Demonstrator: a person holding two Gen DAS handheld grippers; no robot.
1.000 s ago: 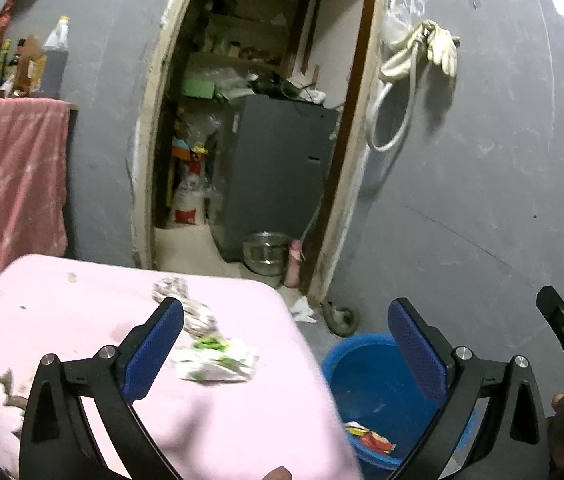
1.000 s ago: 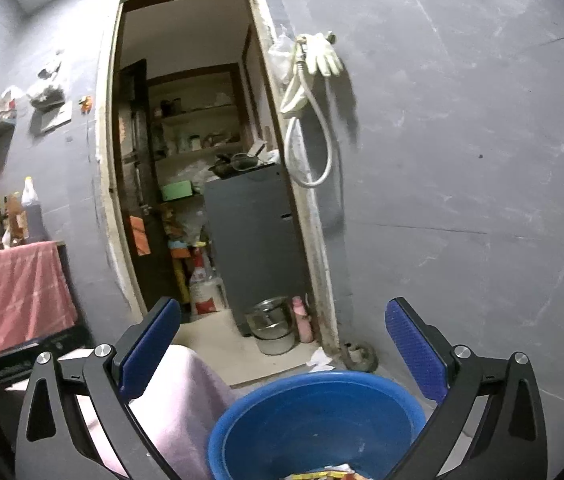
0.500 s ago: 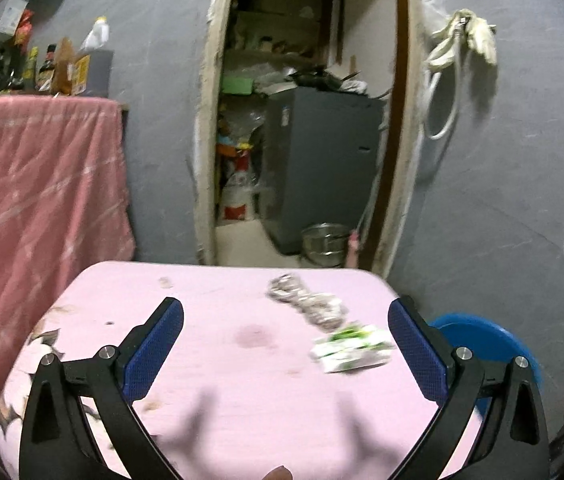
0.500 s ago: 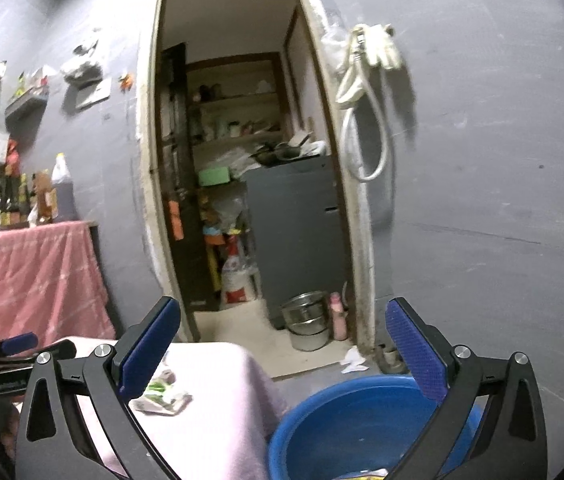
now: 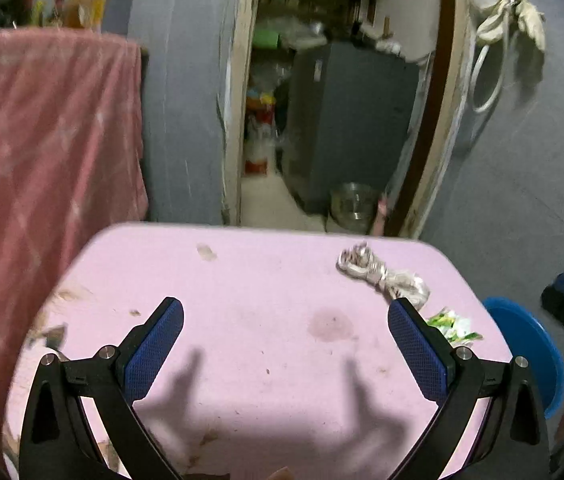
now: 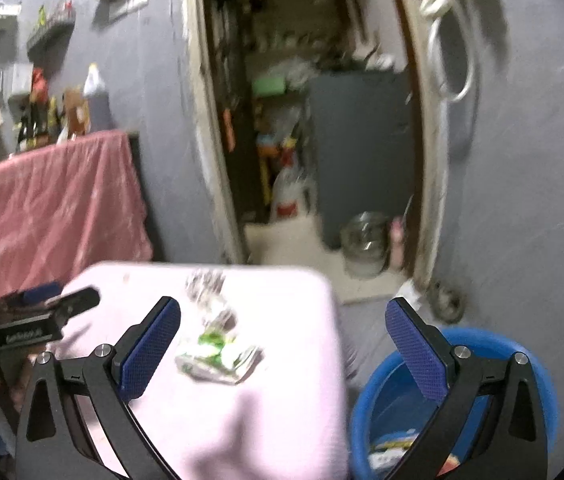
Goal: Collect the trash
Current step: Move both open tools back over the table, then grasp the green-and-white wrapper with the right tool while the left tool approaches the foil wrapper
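Both grippers have swung leftward since a moment ago, so the pink table (image 5: pixel 266 280) now fills the left wrist view where the blue tub (image 5: pixel 530 356) had sat between the fingers, and the table has come into the right wrist view as well. On the far left a red cloth (image 5: pixel 42 140) hangs over a counter with bottles on top. The left gripper (image 5: pixel 282 344) hovers over the near middle of the table, its jaws wide apart and holding nothing, their shadows lying on the pink surface. Right of it, near the far right edge of the table, lies a crumpled silver wrapper (image 5: pixel 382 276), and just nearer than that a green and white packet (image 5: pixel 452 326), partly behind the right finger. The right gripper (image 6: pixel 282 340) also has its jaws spread and empty, straddling the table's right edge; the same packet (image 6: pixel 218 356) lies just right of its left finger. The tub stands on the floor just beside the table's right side, some trash visible in the bottom (image 6: pixel 392 446). Beyond, an open doorway shows a grey cabinet (image 5: pixel 346 120) and a steel pot (image 5: pixel 352 202) on the floor.
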